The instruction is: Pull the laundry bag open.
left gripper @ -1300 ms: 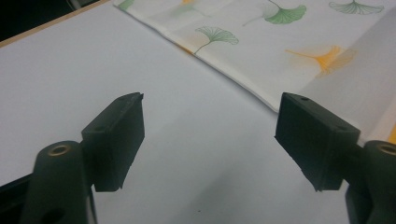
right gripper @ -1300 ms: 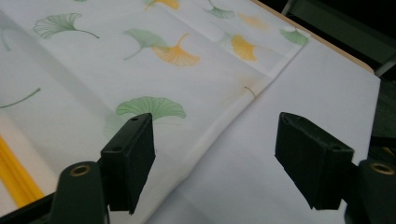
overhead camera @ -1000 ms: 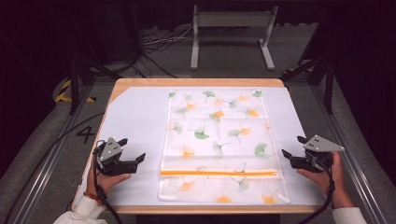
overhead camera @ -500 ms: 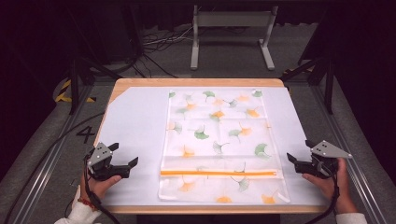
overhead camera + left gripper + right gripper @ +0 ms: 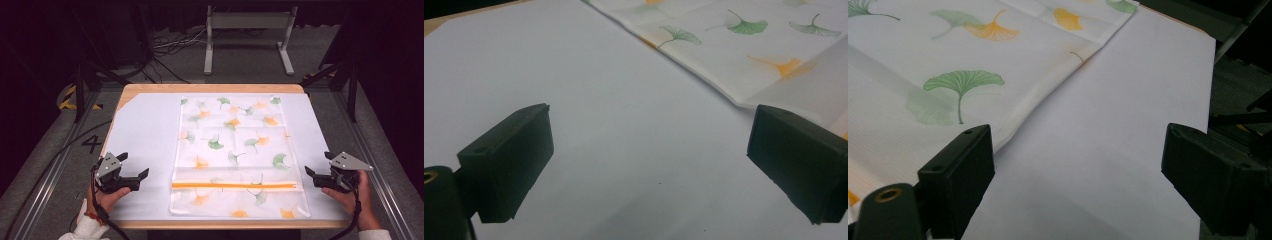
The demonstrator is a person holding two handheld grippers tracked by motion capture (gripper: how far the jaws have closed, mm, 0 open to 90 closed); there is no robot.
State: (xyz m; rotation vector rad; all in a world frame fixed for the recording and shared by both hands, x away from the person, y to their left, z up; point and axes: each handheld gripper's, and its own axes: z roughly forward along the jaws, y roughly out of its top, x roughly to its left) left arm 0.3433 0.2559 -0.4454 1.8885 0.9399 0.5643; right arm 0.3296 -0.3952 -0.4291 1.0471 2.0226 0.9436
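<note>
Now, my jaws: both pairs stand spread wide with nothing between them. In the left gripper view bare white surface lies in the gap, and in the right gripper view the gap frames the cloth's side edge beside bare white.
Left gripper (image 5: 131, 178): I hold it low at the near left of the worktop, jaws pointing inward toward the cloth and well apart from its left edge, so I judge it is parked, not working.
Right gripper (image 5: 316, 178): I hold it at the near right, jaws pointing inward, just beside the cloth's right edge but not touching it; from there the hem would be the natural thing to take.
Thin white rectangular cloth printed with green and orange ginkgo leaves (image 5: 232, 150): it lies flat and spread out mid-worktop, between my two grippers, its long sides running away from me.
Orange band (image 5: 235, 185): a narrow stripe crosses the cloth near my end; whether it is a zip or a sewn trim I cannot tell.
Fold lines: faint creases cross the cloth, so I judge it is a folding piece, laid square for symmetric grips from both sides.
White sheet covering the wooden worktop (image 5: 145, 130): it gives a plain, smooth ground under the cloth; wood shows at the rim.
Surroundings: dark floor with cables (image 5: 165, 47) and a grey metal stand (image 5: 247, 30) beyond the far edge.
</note>
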